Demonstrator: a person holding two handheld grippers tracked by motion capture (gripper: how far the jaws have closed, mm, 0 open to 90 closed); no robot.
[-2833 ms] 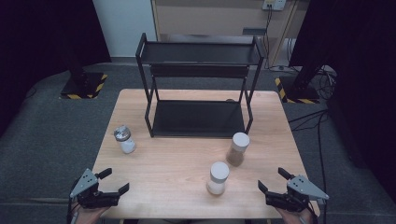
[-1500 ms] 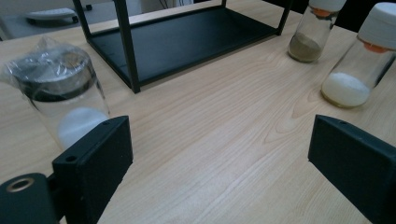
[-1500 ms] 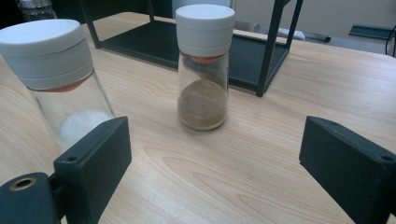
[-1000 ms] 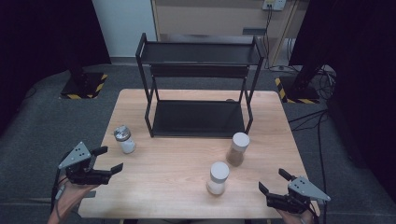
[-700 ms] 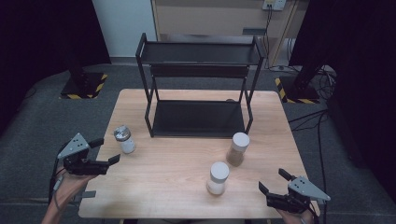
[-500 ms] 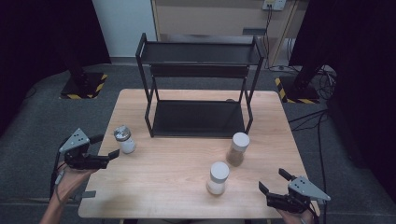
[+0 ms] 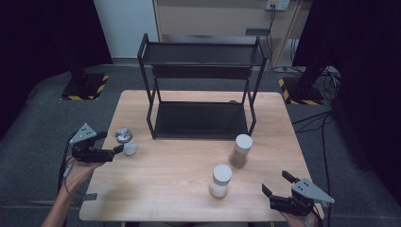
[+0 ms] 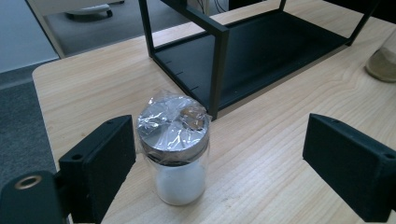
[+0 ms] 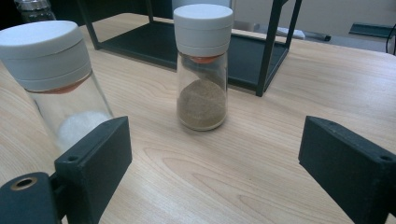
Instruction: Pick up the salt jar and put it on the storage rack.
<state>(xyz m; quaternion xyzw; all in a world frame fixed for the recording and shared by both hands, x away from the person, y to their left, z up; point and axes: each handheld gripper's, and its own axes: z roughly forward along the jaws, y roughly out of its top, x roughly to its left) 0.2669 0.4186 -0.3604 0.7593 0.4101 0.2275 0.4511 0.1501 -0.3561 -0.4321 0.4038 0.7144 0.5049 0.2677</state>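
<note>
Fingers of the left gripper (image 7: 119, 149) are standing wide open, closing in on the foil-capped jar (image 8: 173, 148) at frame left of the high view; one finger (image 8: 100, 161) is sitting just beside it, no contact visible yet. Right gripper (image 7: 275, 185) is waiting open and empty at lower right, facing the two white-capped jars (image 9: 202, 65). Nothing gripped, rack (image 7: 201, 90) shelves are bare, so I'm judging the job is barely starting: grasp and placement are all left.
</note>
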